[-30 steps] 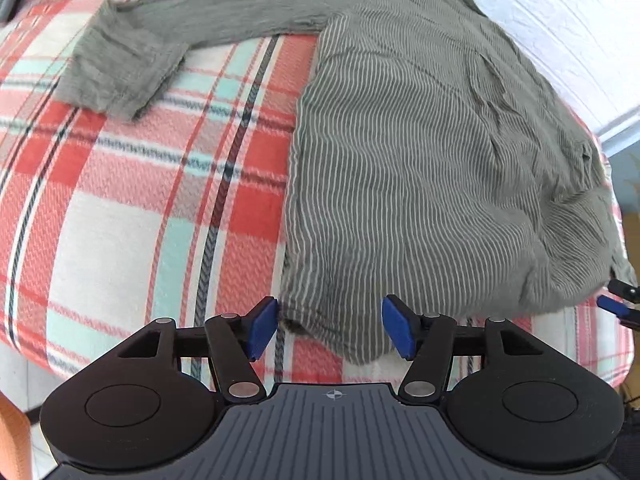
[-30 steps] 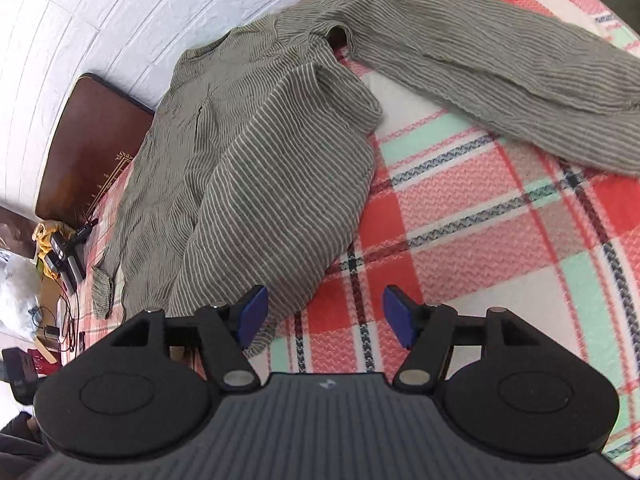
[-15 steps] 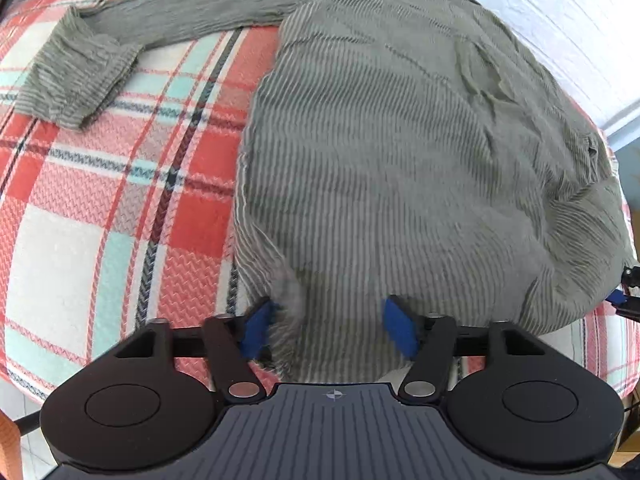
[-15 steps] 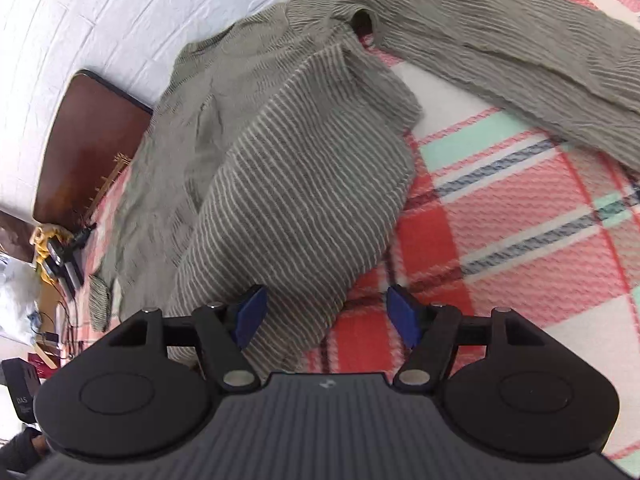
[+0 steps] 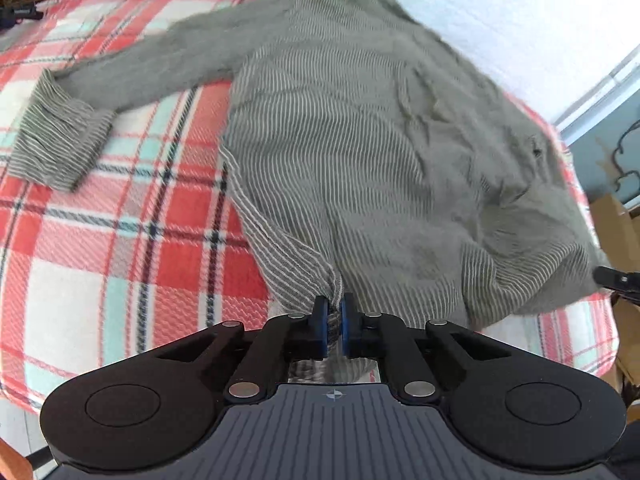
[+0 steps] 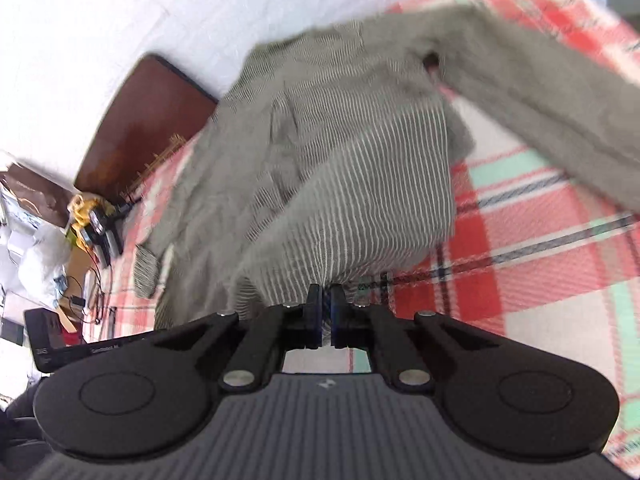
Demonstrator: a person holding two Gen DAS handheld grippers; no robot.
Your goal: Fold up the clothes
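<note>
left gripper (image 5: 334, 310) clamped on bottom hem of striped shirt (image 5: 360, 140), right gripper (image 6: 325, 300) pinching the hem's other corner, shirt spread on plaid blanket (image 5: 120, 240), one sleeve (image 5: 80, 120) stretched out sideways

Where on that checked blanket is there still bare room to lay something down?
Bare blanket lies in the left view below the shirt's outstretched sleeve, beside its body. In the right view a free patch lies under the other sleeve. The bed's edge by the gadgets is crowded.

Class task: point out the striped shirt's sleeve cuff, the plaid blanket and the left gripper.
sleeve cuff (image 5: 56, 146), left wrist view, cuff middle.
plaid blanket (image 5: 120, 240), left wrist view, bare patch.
left gripper (image 5: 334, 316), left wrist view, between fingertips.
</note>
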